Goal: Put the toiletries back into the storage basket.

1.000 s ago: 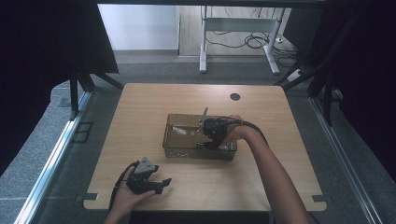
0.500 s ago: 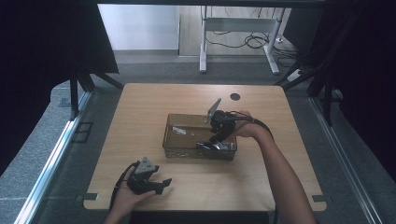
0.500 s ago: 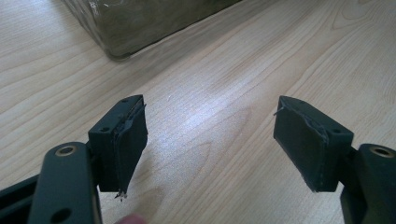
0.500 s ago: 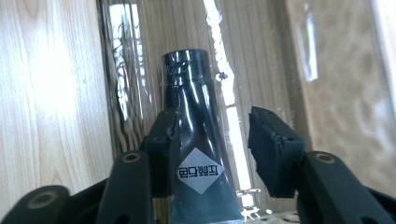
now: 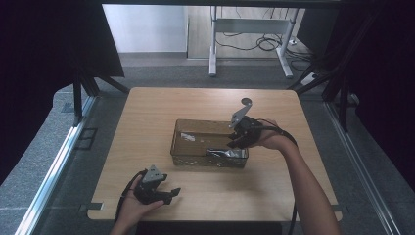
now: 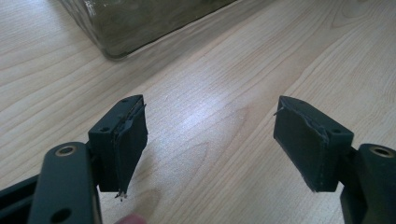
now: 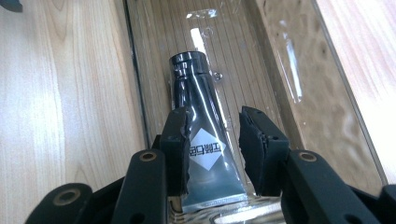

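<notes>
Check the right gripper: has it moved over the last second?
Yes. The right gripper has shifted toward the right end of the clear bin and slightly nearer the person; its jaws now straddle the black tube.

Wooden table (image 5: 147, 127), light grain, rounded corners. One clear plastic bin (image 5: 195, 144) stands directly on it, near centre. A dark round disc (image 5: 246, 102) sits at the far edge.

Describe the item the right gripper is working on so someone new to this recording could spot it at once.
Start at the light wooden table, then find the clear rectangular plastic bin near its middle. Inside, along the bin's near wall at its right end, lies a small black squeeze tube sealed in a clear wrapper, between the fingers of the right gripper. A white diamond label with dark lettering marks it.
</notes>
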`<state>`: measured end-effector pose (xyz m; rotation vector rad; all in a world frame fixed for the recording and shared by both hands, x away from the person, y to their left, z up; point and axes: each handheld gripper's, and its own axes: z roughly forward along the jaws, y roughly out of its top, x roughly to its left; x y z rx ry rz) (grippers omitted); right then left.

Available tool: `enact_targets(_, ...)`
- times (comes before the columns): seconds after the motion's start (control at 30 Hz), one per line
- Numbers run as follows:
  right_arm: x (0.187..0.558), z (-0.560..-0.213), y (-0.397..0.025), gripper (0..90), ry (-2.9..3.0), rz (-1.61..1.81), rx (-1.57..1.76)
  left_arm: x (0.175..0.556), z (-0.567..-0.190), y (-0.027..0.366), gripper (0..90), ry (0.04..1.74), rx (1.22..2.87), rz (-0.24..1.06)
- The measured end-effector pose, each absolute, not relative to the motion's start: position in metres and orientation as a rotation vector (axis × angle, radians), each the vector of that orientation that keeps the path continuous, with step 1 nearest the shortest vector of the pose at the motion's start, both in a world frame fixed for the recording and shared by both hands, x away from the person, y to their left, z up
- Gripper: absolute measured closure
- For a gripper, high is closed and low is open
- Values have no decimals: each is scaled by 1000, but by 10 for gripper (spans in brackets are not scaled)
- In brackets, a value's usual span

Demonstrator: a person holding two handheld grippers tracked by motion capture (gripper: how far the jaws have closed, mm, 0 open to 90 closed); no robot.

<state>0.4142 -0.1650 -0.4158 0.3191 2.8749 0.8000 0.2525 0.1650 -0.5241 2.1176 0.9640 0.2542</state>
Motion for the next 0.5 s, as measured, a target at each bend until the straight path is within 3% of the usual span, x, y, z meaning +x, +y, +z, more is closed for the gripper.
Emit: enact_targets(0.5, 390, -427, -231, 618, 2751, 1008, 489, 253, -526, 163, 263, 969, 2126, 252)
